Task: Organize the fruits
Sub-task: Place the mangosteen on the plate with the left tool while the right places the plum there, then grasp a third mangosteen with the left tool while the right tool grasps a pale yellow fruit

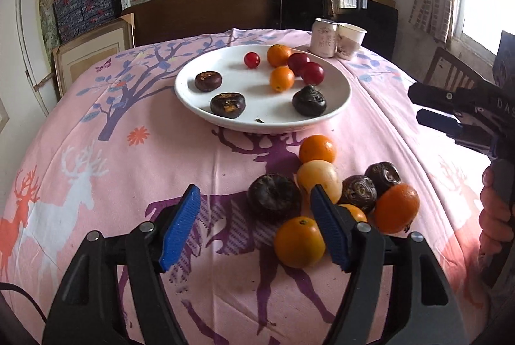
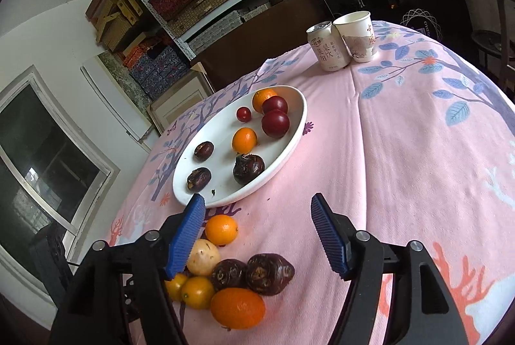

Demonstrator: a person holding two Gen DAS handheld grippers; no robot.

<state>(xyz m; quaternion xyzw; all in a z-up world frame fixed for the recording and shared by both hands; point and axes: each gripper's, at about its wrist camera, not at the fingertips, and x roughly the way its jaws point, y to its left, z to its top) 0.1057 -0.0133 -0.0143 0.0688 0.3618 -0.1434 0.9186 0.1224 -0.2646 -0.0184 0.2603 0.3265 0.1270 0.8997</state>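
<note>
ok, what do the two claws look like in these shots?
Both match: the left claw and the right claw have black plastic arms with silver pivot bolts and blue ribbed pads. A thin black cable trails beside the left. The side view shows white lettering on the right claw's black body.

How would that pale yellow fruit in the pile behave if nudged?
The pale yellow fruit looks round and smooth, so it would probably roll. It touches an orange and a dark water chestnut, so those might shift too.
</note>
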